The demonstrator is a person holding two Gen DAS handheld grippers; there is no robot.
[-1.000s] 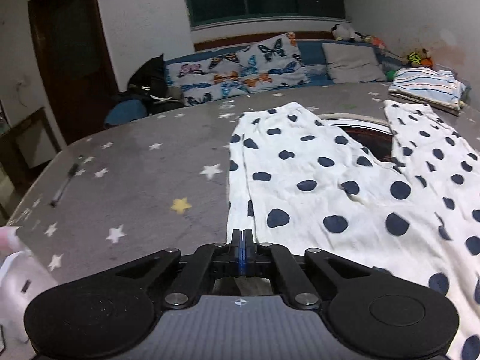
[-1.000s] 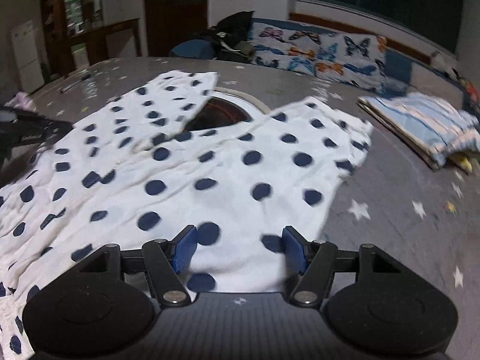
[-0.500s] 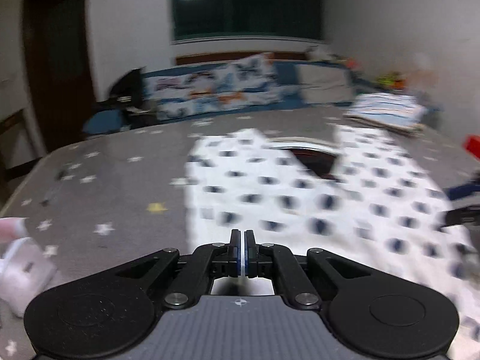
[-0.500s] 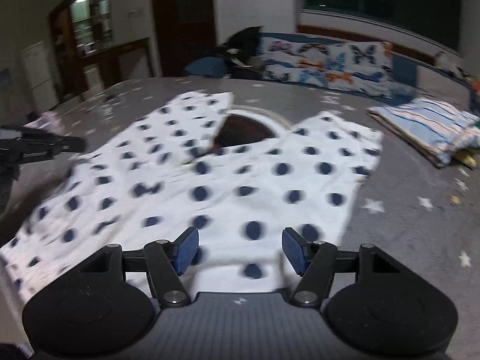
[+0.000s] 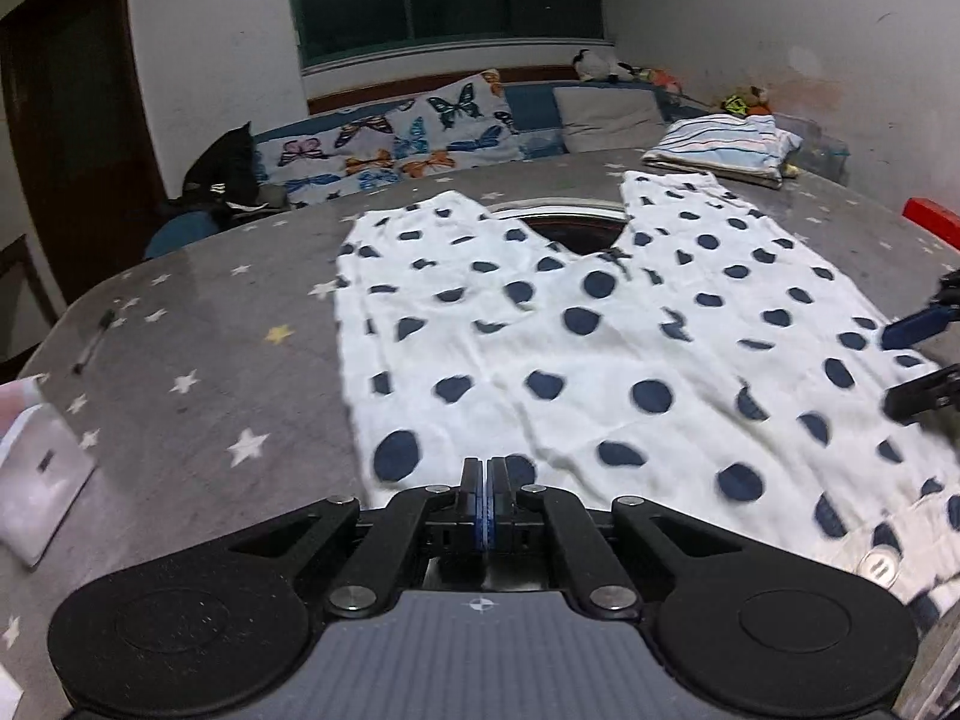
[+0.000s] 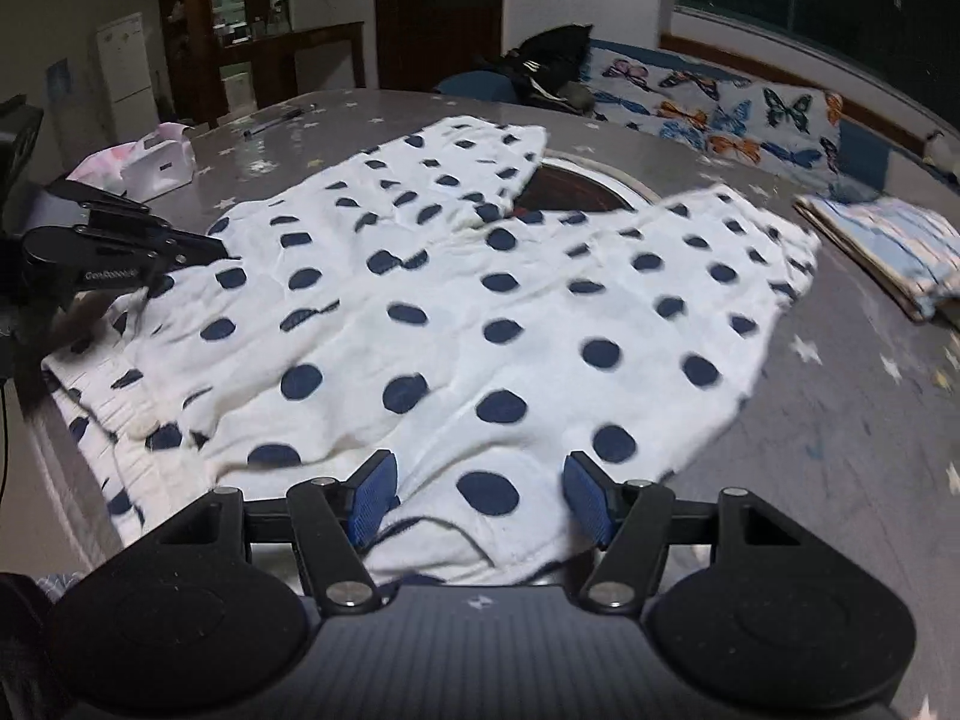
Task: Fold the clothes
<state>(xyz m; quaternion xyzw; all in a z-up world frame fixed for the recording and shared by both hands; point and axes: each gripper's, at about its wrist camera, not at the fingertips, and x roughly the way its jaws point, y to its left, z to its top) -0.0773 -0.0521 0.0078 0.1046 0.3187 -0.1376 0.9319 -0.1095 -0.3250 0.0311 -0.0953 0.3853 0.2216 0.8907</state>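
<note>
White trousers with dark blue dots lie spread flat on the grey star-patterned table, legs pointing away from me; they also show in the right wrist view. My left gripper is shut with nothing between its pads, at the near left hem of the waist. It appears at the left of the right wrist view. My right gripper is open, its blue pads either side of the near waist edge. Its fingers show at the right of the left wrist view.
A folded striped blue garment lies at the far right of the table. A white and pink packet and a pen lie at the left. A dark round inset sits in the table middle. A butterfly-cushion sofa stands behind.
Both grippers have drawn back toward the near waist edge. The trousers now lie flatter and more spread out. The left gripper stays shut, the right stays open.
</note>
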